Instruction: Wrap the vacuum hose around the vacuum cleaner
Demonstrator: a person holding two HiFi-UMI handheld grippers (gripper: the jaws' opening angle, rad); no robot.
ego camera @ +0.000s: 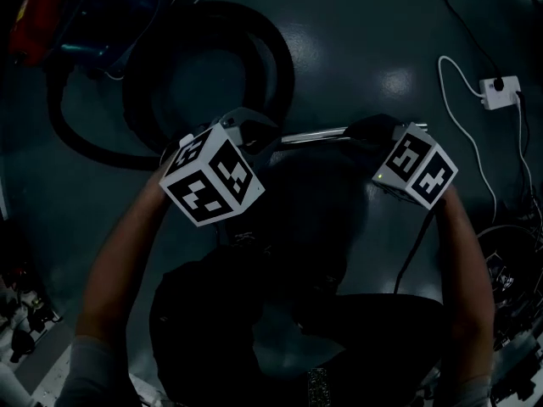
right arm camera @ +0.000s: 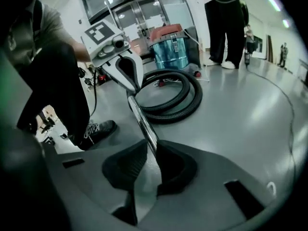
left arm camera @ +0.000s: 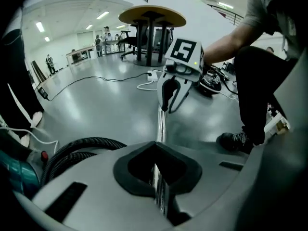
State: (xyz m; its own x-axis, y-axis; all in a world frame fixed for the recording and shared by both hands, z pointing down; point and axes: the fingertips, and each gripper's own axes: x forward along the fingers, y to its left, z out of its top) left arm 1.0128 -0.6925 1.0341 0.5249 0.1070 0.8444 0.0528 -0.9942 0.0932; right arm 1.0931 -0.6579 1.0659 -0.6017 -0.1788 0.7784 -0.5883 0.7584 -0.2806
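Observation:
A chrome wand tube (ego camera: 312, 136) runs level between my two grippers. My left gripper (ego camera: 254, 134) is shut on its left end, and the tube (left arm camera: 158, 177) sits pinched between the dark pads. My right gripper (ego camera: 370, 131) is shut on the other end, where the tube (right arm camera: 142, 122) runs into its jaws (right arm camera: 151, 158). The black ribbed hose (ego camera: 212, 62) lies coiled on the floor beyond the tube. It leads to the teal vacuum cleaner (right arm camera: 168, 49), which has a red top. Each gripper shows in the other's view: right gripper (left arm camera: 171, 93), left gripper (right arm camera: 126, 71).
A white power strip (ego camera: 499, 90) with a white cable (ego camera: 462, 117) lies on the grey floor at the right. A round table (left arm camera: 151, 16) stands further off. Another person (right arm camera: 226, 23) stands beside the vacuum. My own shoe (left arm camera: 236, 139) is near the tube.

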